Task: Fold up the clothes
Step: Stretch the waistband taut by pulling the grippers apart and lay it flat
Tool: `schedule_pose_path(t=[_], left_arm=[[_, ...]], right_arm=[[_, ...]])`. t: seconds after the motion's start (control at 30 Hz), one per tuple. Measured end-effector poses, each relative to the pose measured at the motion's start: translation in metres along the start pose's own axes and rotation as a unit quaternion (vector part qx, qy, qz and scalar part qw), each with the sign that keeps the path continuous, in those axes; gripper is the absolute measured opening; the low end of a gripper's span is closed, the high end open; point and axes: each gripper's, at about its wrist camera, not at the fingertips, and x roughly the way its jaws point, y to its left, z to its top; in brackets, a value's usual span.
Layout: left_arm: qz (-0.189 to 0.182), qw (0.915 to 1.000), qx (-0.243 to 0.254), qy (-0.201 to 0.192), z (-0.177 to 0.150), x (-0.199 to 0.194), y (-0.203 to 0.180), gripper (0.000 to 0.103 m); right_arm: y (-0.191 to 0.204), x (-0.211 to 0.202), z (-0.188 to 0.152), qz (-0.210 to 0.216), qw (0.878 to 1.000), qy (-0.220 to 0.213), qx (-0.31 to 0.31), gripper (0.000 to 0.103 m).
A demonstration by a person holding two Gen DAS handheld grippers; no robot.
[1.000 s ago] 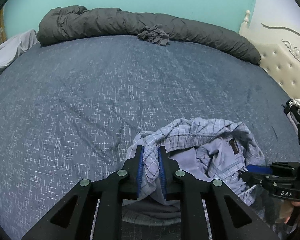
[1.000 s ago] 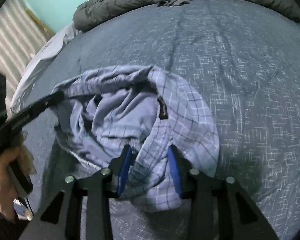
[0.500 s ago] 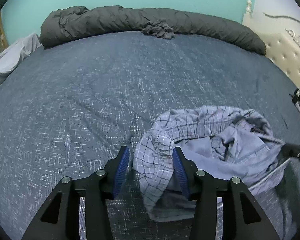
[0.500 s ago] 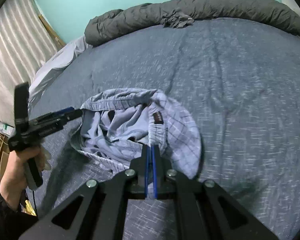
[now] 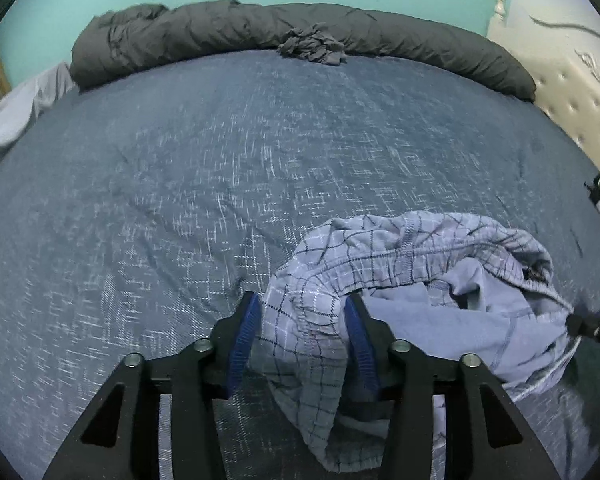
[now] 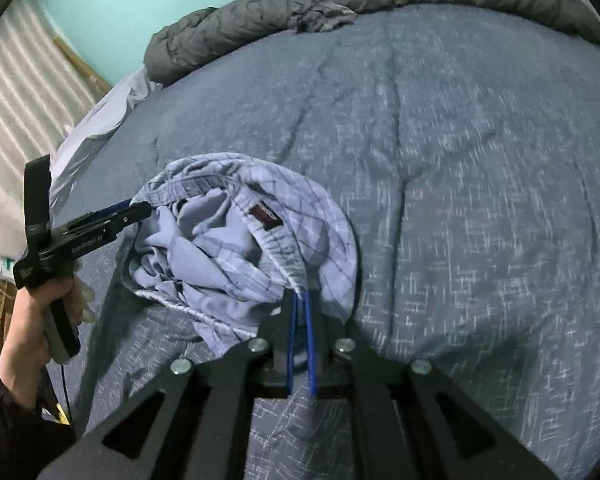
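the checked shorts (image 5: 412, 280) lie bunched at the near edge of the bed (image 5: 220, 168). right tongs (image 6: 300, 300) pinch their waistband; left tongs (image 5: 304, 312) gape wide around a fold.

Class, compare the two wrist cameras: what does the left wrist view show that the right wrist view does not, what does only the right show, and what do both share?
Only the left wrist view shows the padded headboard and the left gripper open around the waistband.

Only the right wrist view shows the striped curtain, the person's left hand, and the right gripper shut on the checked shorts.

Both show the shorts, the blue bedspread and the rolled grey duvet.
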Motion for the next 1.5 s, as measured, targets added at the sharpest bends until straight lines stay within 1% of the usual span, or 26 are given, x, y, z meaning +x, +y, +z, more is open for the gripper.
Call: schedule_pose_path(t=[0.03, 0.07, 0.13, 0.2, 0.3, 0.33, 0.37, 0.47, 0.57, 0.67, 0.77, 0.8, 0.83, 0.87, 0.9, 0.93, 1.03, 1.1, 1.13, 1.2, 1.23, 1.27, 1.3, 1.33, 1.4, 1.5], left_arm=[[-0.001, 1.0000, -0.004, 0.000, 0.000, 0.000, 0.001, 0.018], [-0.003, 1.0000, -0.006, -0.002, 0.000, -0.001, 0.002, 0.018], [-0.007, 0.9999, -0.010, -0.009, 0.000, -0.006, 0.005, 0.010], [-0.006, 0.9997, -0.009, -0.021, 0.001, -0.015, 0.005, 0.006], [-0.007, 0.9989, -0.009, -0.045, 0.001, -0.036, 0.007, 0.005], [-0.008, 0.9985, -0.010, -0.054, 0.000, -0.044, 0.007, 0.005], [-0.010, 0.9980, -0.013, -0.061, -0.002, -0.054, 0.008, 0.005], [-0.021, 0.9963, -0.025, -0.080, -0.007, -0.083, 0.011, 0.005], [-0.020, 0.9950, -0.025, -0.094, -0.016, -0.110, 0.007, 0.005], [-0.024, 0.9951, -0.025, -0.092, -0.025, -0.129, 0.003, 0.005], [-0.021, 0.9957, -0.023, -0.087, -0.033, -0.144, -0.003, 0.005], [-0.019, 0.9958, -0.021, -0.087, -0.036, -0.150, -0.005, 0.005], [-0.017, 0.9960, -0.019, -0.086, -0.039, -0.155, -0.006, 0.005], [-0.016, 0.9960, -0.019, -0.086, -0.043, -0.160, -0.005, 0.005], [-0.015, 0.9959, -0.020, -0.086, -0.046, -0.165, -0.004, 0.005], [-0.015, 0.9959, -0.021, -0.087, -0.050, -0.170, -0.004, 0.005], [-0.013, 0.9960, -0.029, -0.083, -0.059, -0.178, 0.003, 0.005], [-0.014, 0.9960, -0.036, -0.080, -0.064, -0.181, 0.008, 0.005], [-0.014, 0.9960, -0.039, -0.080, -0.066, -0.181, 0.010, 0.005], [-0.011, 0.9960, -0.041, -0.078, -0.068, -0.182, 0.013, 0.005], [-0.011, 0.9961, -0.041, -0.078, -0.068, -0.183, 0.014, 0.005], [-0.009, 0.9961, -0.041, -0.077, -0.068, -0.183, 0.016, 0.005], [-0.007, 0.9962, -0.040, -0.077, -0.068, -0.183, 0.017, 0.005], [-0.007, 0.9961, -0.040, -0.078, -0.068, -0.185, 0.018, 0.005], [-0.005, 0.9958, -0.040, -0.082, -0.068, -0.190, 0.019, 0.005], [-0.005, 0.9952, -0.036, -0.091, -0.065, -0.204, 0.018, 0.005]], right_arm=[[-0.002, 0.001, -0.001, 0.005, 1.000, 0.005, 0.006, 0.011], [-0.004, 0.001, -0.002, 0.008, 1.000, 0.009, 0.010, 0.015], [-0.006, 0.001, -0.003, 0.009, 1.000, 0.017, 0.012, 0.023], [-0.007, 0.001, -0.003, 0.011, 1.000, 0.020, 0.010, 0.023], [-0.008, -0.004, -0.003, 0.014, 1.000, 0.015, 0.008, 0.023], [-0.008, -0.006, -0.002, 0.015, 1.000, 0.012, 0.007, 0.018], [-0.006, -0.010, -0.001, 0.014, 1.000, 0.004, 0.005, 0.010], [0.000, -0.028, -0.002, -0.007, 1.000, -0.021, -0.008, 0.002], [0.000, -0.050, -0.006, -0.015, 0.999, -0.044, 0.001, 0.000], [-0.002, -0.067, -0.011, -0.016, 0.999, -0.048, 0.014, 0.000], [0.003, -0.064, -0.013, 0.019, 0.999, -0.026, 0.041, 0.002], [0.007, -0.060, -0.014, 0.021, 0.999, -0.017, 0.047, 0.005], [0.012, -0.055, -0.014, 0.025, 0.998, -0.007, 0.051, 0.017], [0.016, -0.051, -0.014, 0.027, 0.998, 0.001, 0.055, 0.040], [0.022, -0.046, -0.013, 0.027, 0.998, 0.004, 0.058, 0.049], [0.027, -0.042, -0.012, 0.027, 0.998, 0.006, 0.061, 0.052], [0.037, -0.030, -0.009, 0.019, 0.998, 0.003, 0.064, 0.052], [0.037, -0.019, -0.007, -0.008, 0.998, 0.010, 0.065, 0.052], [0.035, -0.015, -0.006, -0.015, 0.997, 0.010, 0.069, 0.049], [0.030, -0.007, -0.005, -0.029, 0.997, 0.009, 0.078, 0.033], [0.029, -0.006, -0.004, -0.033, 0.996, 0.006, 0.077, 0.020], [0.030, -0.007, -0.002, -0.034, 0.997, 0.004, 0.073, 0.013], [0.030, -0.007, -0.001, -0.036, 0.997, 0.001, 0.068, 0.010], [0.031, -0.008, 0.000, -0.038, 0.997, -0.001, 0.064, 0.004], [0.033, -0.011, 0.003, -0.042, 0.998, -0.007, 0.054, 0.003], [0.045, -0.032, 0.010, -0.044, 0.998, -0.026, 0.026, 0.002]])
